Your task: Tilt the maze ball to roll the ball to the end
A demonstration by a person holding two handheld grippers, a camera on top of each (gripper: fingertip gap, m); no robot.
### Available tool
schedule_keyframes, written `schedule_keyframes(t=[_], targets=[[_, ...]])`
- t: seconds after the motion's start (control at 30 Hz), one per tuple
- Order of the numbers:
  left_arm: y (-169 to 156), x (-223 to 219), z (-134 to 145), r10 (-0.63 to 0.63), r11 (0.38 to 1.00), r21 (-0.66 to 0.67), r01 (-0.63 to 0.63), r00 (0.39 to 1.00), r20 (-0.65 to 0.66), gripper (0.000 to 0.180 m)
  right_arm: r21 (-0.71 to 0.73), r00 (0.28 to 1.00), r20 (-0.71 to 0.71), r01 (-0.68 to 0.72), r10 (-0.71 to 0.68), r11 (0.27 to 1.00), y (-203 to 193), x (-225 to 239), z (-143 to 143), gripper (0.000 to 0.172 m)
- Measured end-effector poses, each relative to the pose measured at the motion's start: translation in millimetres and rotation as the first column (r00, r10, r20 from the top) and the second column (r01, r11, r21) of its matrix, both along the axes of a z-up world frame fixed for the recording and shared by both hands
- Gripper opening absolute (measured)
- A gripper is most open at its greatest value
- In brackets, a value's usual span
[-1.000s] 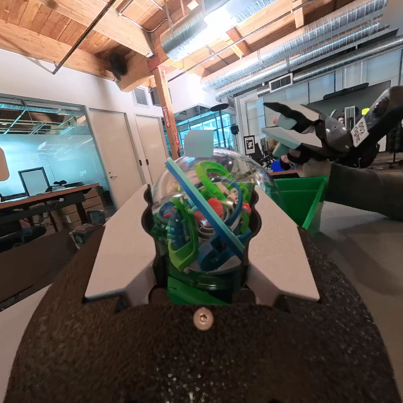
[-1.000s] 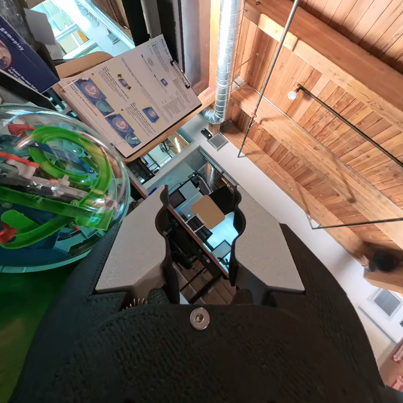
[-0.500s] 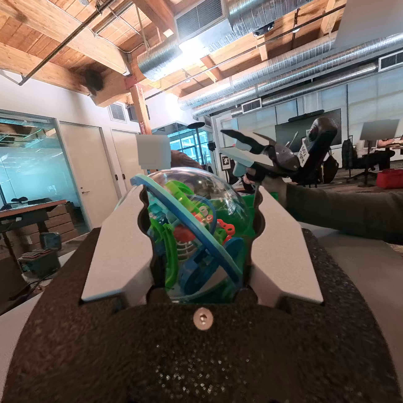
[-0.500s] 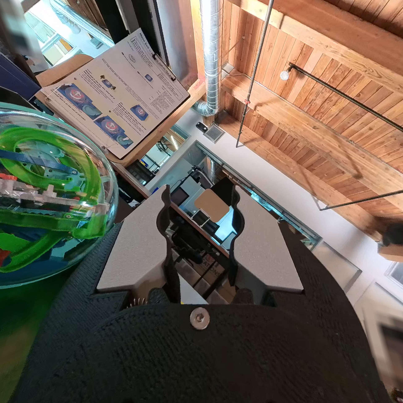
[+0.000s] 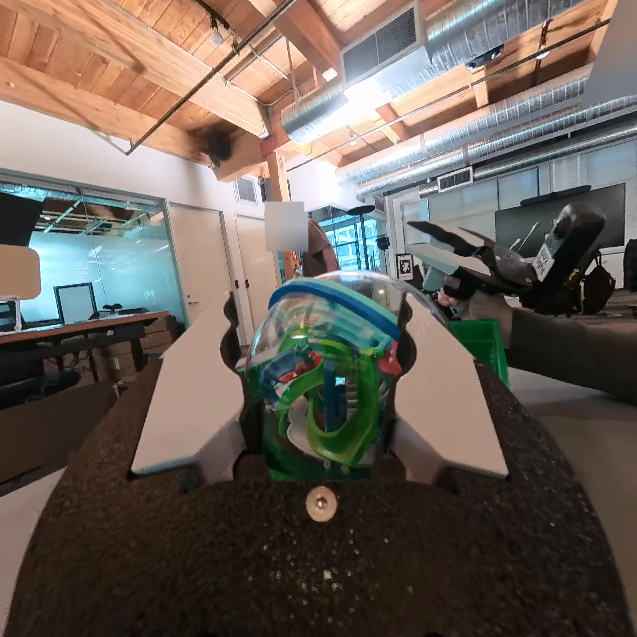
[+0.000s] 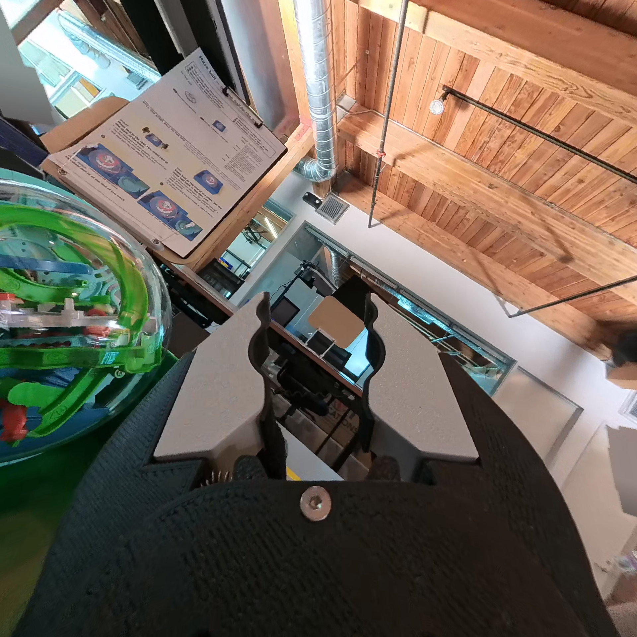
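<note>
Both of your views are bright and evenly daylit. In the left wrist view the ceiling light (image 5: 365, 91) beside the duct burns out to white, and the glass wall (image 5: 100, 272) at left is pale and hazy. Motion blur softens the maze ball (image 5: 331, 362) and the near tool body; the background stays sharper. Your wide-angle lens bends the beams and ducts toward the edges. In the right wrist view the wooden ceiling (image 6: 499, 138) is crisp, with hard rod shadows across it; the dome shows small specular glints, and the right edge smears.
</note>
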State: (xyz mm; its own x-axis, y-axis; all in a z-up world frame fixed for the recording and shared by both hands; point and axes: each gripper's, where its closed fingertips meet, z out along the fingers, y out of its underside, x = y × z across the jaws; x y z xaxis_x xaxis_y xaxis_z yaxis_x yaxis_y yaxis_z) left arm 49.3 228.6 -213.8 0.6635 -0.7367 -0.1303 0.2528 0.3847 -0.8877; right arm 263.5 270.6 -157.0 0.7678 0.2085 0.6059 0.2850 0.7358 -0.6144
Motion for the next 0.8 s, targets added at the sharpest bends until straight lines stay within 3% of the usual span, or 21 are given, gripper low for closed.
schedule_keyframes(t=[0.6, 0.73, 0.8], targets=[[7, 2, -9, -0.046, 0.994, -0.097, 0.045, 0.999, -0.009, 0.082, 0.006, 1.0, 0.009, 0.007, -0.007, 1.0, 1, -1, -1, 0.053], [2, 16, -16, -0.163, 0.973, -0.17, 0.158, 0.987, -0.015, 0.086, 0.006, 1.0, 0.01, 0.006, -0.006, 1.0, 1, -1, -1, 0.053], [-2, 26, -17, -0.208, 0.962, -0.183, 0.204, 0.978, -0.006, 0.096, -0.017, 1.0, 0.016, -0.008, 0.008, 1.0, 3, -3, -2, 0.057]])
